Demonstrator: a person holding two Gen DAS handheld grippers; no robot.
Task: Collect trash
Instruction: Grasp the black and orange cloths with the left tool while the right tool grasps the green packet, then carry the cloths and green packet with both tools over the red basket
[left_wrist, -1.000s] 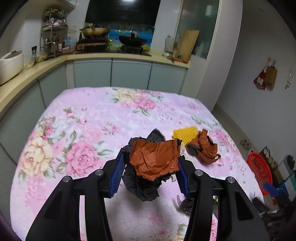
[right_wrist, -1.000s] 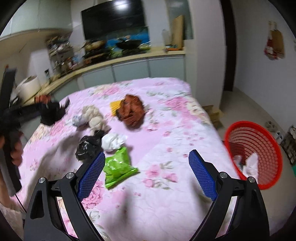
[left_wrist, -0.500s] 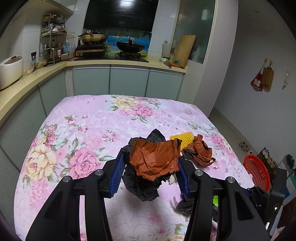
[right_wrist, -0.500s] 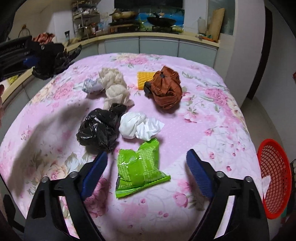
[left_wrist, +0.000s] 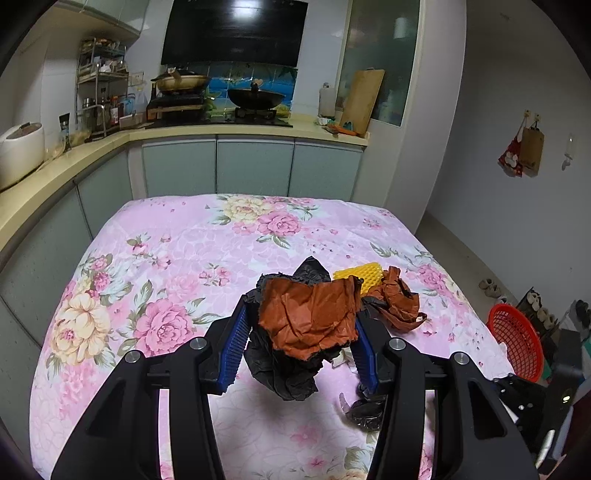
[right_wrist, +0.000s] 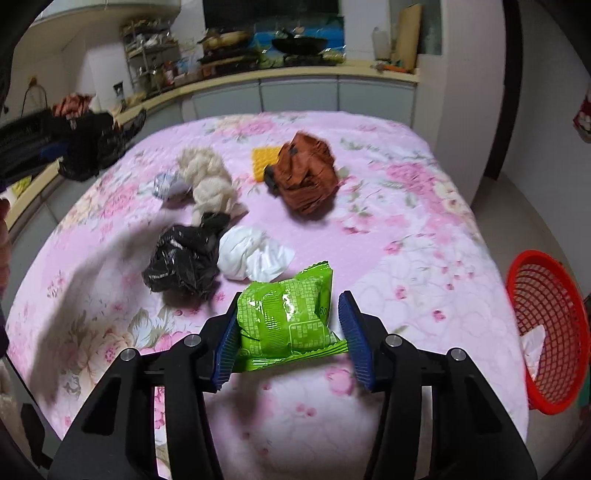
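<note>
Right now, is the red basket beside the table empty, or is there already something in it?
Not empty. The red basket holds at least one crumpled white scrap against its mesh wall; the rest of its inside is out of view.

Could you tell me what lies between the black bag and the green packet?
In the right wrist view, a crumpled white wad lies between the black bag and green packet.

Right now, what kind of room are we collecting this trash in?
Most likely a home kitchen: a wok sits on a stove under a black range hood, with a rice cooker on the L-shaped counter. The trash lies on a table under a pink floral cloth.
</note>
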